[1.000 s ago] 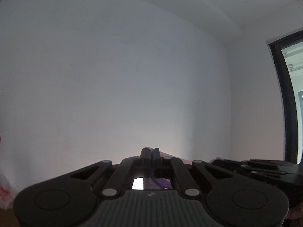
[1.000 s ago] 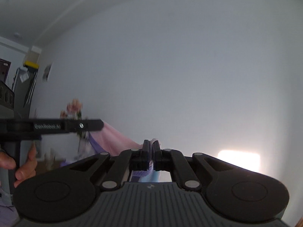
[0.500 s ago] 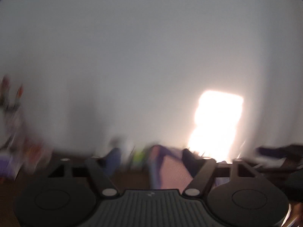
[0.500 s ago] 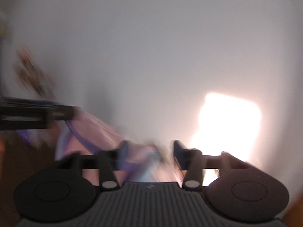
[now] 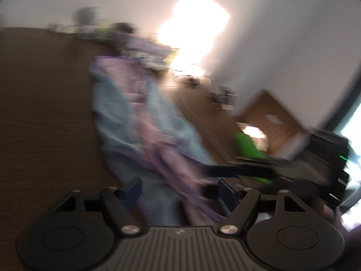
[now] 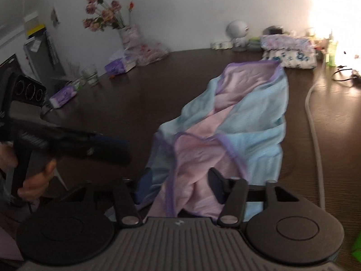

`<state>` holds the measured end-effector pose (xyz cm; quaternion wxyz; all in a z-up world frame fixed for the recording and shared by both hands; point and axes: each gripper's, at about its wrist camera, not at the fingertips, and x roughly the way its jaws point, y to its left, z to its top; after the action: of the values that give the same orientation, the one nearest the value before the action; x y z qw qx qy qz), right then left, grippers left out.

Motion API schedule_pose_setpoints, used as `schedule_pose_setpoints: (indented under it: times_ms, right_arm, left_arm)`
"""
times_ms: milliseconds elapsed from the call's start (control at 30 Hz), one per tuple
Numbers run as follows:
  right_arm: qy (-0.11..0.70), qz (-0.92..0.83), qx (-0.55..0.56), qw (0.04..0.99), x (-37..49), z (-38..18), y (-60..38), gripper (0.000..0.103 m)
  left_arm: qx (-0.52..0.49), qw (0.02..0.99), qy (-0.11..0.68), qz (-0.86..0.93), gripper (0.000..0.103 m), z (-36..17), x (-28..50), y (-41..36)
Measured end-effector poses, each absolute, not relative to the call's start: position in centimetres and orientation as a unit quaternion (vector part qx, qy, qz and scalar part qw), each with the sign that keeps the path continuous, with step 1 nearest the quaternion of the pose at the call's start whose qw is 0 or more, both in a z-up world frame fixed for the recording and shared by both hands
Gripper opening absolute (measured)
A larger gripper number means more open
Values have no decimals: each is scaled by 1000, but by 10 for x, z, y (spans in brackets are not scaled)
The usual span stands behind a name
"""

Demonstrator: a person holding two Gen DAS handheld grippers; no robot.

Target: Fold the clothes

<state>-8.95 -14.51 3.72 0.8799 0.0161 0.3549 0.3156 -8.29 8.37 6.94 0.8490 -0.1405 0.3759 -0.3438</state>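
Observation:
A light blue and pink garment with purple trim (image 6: 227, 126) lies crumpled lengthwise on the dark wooden table (image 6: 126, 94); it also shows blurred in the left wrist view (image 5: 144, 122). My right gripper (image 6: 180, 186) is open just above the garment's near end, which lies between its fingers. My left gripper (image 5: 180, 192) is open over the same near end. It also appears at the left of the right wrist view (image 6: 74, 144), held by a hand.
Folded patterned clothes (image 6: 291, 49) lie at the table's far right. A vase of flowers (image 6: 128, 33), tissue packs (image 6: 117, 66), glasses and a small white figure (image 6: 238, 31) stand along the back. A white cable (image 6: 314, 122) runs along the right.
Both grippers held the garment raised and were shut a second ago. They opened, the garment dropped onto the table, and both views swung down toward it.

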Motion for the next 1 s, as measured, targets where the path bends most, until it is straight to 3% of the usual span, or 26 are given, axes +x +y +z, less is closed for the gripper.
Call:
schedule_pose_setpoints:
  times_ms: [133,200,233,433,700,833,933,967,1000]
  right_arm:
    - [366,332,-6,870,-73,22,-144,30]
    - [370,334,-3,867,-68,14,-146,5]
    - [367,330,3,869,-69,12,-148,4]
    - [321,237,93,912,-91,33,-215,4]
    - [344,183,125,912,-113,18,-260,9]
    - [382,266,74,882,-133,21,-247,22]
    - [411,273,44,869,-143,12,-234,22]
    - [412,275,43,868,-146,9,-233,22]
    - [412,278,44,867,-148,7,-232,23]
  left_arm:
    - [-122,860,376,-323,72,68,-87,80]
    - [-118,860,380,-319,72,61,-90,76]
    - [-116,859,384,-317,72,55,-92,74]
    - [-75,847,384,-359,72,45,-98,51]
    - [-12,818,375,-437,71,39,-114,25]
    - [34,807,389,-442,67,31,-116,21]
    - [41,802,387,-454,53,28,-119,19]
    - [47,801,382,-458,39,27,-121,17]
    - [56,804,377,-457,19,26,-123,16]
